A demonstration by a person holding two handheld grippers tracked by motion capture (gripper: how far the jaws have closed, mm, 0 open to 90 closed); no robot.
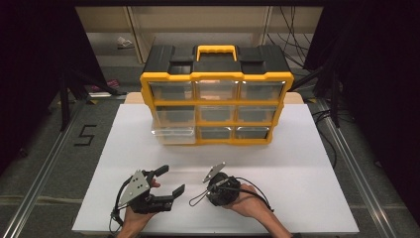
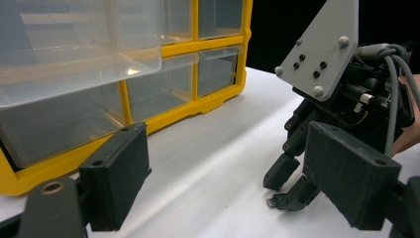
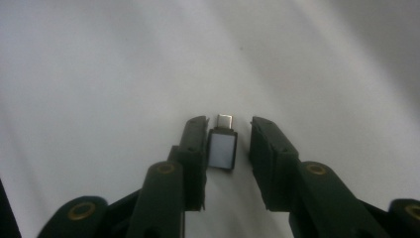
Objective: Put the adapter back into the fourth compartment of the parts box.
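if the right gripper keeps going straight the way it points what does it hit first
Probably the small adapter lying between its jaws, then the white table beneath, since the right gripper points down at the surface. The adapter sits against one jaw with a gap to the other; depth is unclear.

A white counter [image 1: 297, 163] stands on a grey floor [image 1: 59, 163], which carries a black "5" mark [image 1: 85, 135] at the left. Metal rails [image 1: 42, 171] run along both sides. Black curtains [image 1: 34, 59] close in left and right — behind, a pale shelf unit [image 1: 148, 29] with dangling cables [image 1: 292, 29].
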